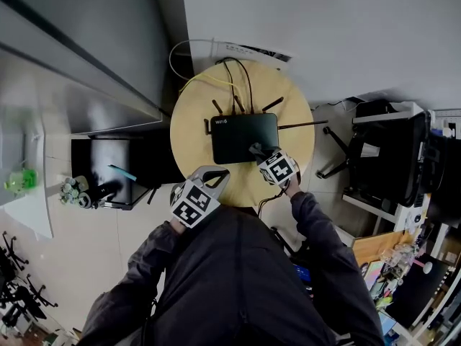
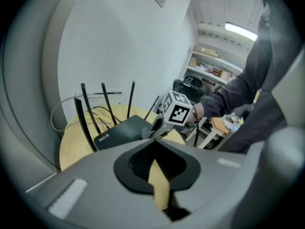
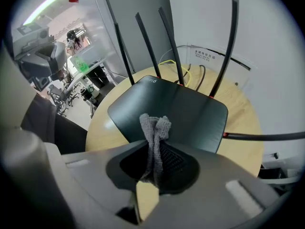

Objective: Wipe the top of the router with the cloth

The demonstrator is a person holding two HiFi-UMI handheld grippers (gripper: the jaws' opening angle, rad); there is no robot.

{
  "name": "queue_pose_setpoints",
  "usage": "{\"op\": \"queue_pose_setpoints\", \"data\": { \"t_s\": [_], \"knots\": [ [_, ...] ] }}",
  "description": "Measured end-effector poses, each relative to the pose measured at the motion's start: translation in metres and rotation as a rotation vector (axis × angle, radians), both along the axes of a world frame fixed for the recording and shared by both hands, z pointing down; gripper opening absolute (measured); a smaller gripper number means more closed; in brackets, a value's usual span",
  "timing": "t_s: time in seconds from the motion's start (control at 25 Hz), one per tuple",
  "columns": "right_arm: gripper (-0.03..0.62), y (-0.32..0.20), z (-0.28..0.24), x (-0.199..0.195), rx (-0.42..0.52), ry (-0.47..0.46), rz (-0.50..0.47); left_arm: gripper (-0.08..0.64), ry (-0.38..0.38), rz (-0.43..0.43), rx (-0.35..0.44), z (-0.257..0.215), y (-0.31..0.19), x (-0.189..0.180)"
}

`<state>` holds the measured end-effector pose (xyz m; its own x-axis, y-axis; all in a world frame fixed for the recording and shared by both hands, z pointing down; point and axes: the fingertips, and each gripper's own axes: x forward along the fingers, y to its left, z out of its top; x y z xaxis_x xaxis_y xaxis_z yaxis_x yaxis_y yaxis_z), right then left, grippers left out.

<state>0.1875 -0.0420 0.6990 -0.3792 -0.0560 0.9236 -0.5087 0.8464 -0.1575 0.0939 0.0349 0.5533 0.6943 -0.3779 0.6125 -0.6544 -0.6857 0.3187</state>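
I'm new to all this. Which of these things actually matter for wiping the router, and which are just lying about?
In the job:
- router
- grey cloth
- right gripper, shut on the cloth

Just about:
- yellow cable behind the router
- left gripper, holding nothing
- black shelf unit beside the round table

Your head camera looks steeply down on the worktop (image 1: pixel 189 132). Your two gripper cameras sit low by its 6 o'clock edge, and all three see the router (image 1: pixel 243 137).
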Motion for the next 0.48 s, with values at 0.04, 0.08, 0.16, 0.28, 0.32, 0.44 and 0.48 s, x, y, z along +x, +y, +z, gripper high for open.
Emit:
{"op": "queue_pose_setpoints", "data": {
  "t_s": [0.04,0.08,0.16,0.28,0.32,0.44,0.48],
  "knots": [
    [0.046,0.001,0.0,0.0,-0.003,-0.003,0.008,0.0,0.0,0.006,0.0,0.0,0.0,0.001],
    [0.046,0.001,0.001,0.001,-0.005,-0.003,0.012,0.0,0.0,0.01,0.001,0.0,0.0,0.002],
    [0.045,0.001,0.001,0.0,-0.008,0.0,0.009,0.0,0.002,0.015,0.001,0.0,-0.001,0.004],
    [0.046,0.001,-0.001,-0.001,-0.03,-0.007,0.002,0.0,0.0,0.015,0.0,0.0,-0.001,0.005],
    [0.046,-0.001,-0.003,-0.002,-0.038,-0.023,0.006,0.0,-0.001,0.012,0.0,0.0,-0.002,0.005],
    [0.046,-0.026,-0.016,-0.001,-0.02,-0.066,0.031,0.0,-0.005,-0.004,0.0,0.0,-0.004,0.002],
    [0.046,-0.038,-0.019,0.001,-0.006,-0.067,0.039,0.0,-0.007,-0.011,-0.002,0.001,-0.004,0.001]
  ]
}}
